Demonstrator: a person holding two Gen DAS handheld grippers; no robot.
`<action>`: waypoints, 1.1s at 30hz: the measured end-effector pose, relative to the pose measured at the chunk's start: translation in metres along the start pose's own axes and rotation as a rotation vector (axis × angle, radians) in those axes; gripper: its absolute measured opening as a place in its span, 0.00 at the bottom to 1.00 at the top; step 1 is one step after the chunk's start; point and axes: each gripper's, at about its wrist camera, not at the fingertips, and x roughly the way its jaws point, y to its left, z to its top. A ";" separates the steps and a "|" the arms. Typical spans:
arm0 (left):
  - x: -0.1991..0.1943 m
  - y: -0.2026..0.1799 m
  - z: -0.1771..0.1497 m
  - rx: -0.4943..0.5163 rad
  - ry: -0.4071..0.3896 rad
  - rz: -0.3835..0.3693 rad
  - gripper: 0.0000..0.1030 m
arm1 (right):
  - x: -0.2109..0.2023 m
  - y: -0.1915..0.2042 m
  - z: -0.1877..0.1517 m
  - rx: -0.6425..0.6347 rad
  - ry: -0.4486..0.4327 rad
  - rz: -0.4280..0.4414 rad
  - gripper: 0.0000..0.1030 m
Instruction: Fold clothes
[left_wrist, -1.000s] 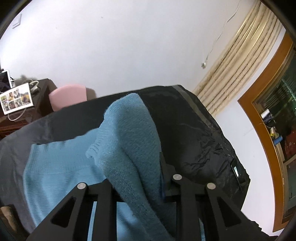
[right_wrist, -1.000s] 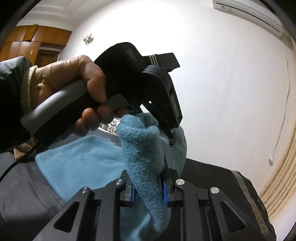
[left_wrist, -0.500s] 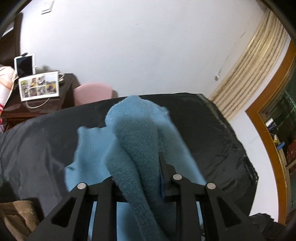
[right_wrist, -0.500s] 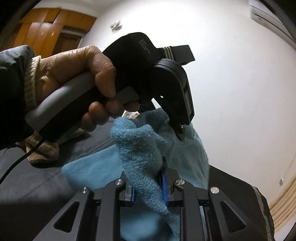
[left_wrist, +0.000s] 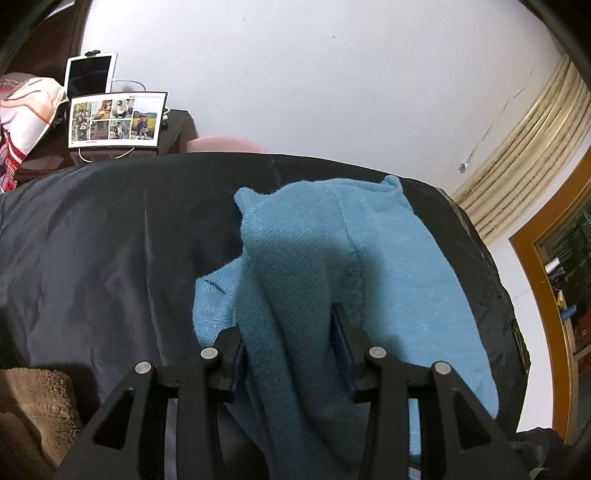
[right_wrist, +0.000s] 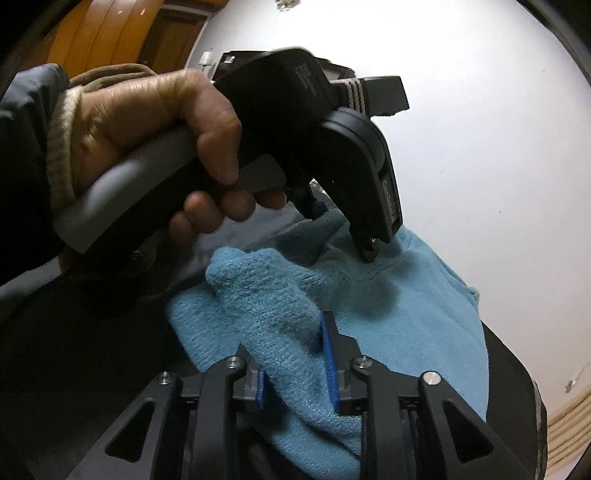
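Note:
A blue knit sweater (left_wrist: 399, 266) lies partly doubled over on the black cloth surface (left_wrist: 110, 240). My left gripper (left_wrist: 291, 350) is shut on a bunched fold of it, which drapes over and between the fingers. The right wrist view shows my right gripper (right_wrist: 295, 369) shut on another thick fold of the sweater (right_wrist: 406, 317), between its blue pads (right_wrist: 328, 354). In that view a hand (right_wrist: 147, 122) holds the left gripper (right_wrist: 369, 251), whose tips press into the sweater just beyond my right one.
A dark side table with a photo board (left_wrist: 116, 122) and a tablet (left_wrist: 90, 72) stands at the far left. A pink seat (left_wrist: 225, 144) sits behind the surface. Brown fabric (left_wrist: 33, 402) lies near left. Curtains (left_wrist: 524, 162) and a wooden frame (left_wrist: 546, 295) are on the right.
Both grippers have carried their folds of the sweater across and down toward the surface. The held part now lies over the rest of the sweater, with more black cloth showing on the left.

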 end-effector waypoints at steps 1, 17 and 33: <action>0.000 0.000 -0.001 0.003 -0.004 0.004 0.44 | -0.001 -0.001 -0.001 0.007 0.002 0.014 0.30; -0.057 -0.014 -0.045 0.002 -0.048 0.131 0.76 | -0.091 -0.099 -0.101 0.364 0.015 -0.018 0.73; -0.075 -0.039 -0.096 -0.073 0.012 -0.056 0.76 | -0.058 -0.114 -0.117 0.455 0.135 0.026 0.73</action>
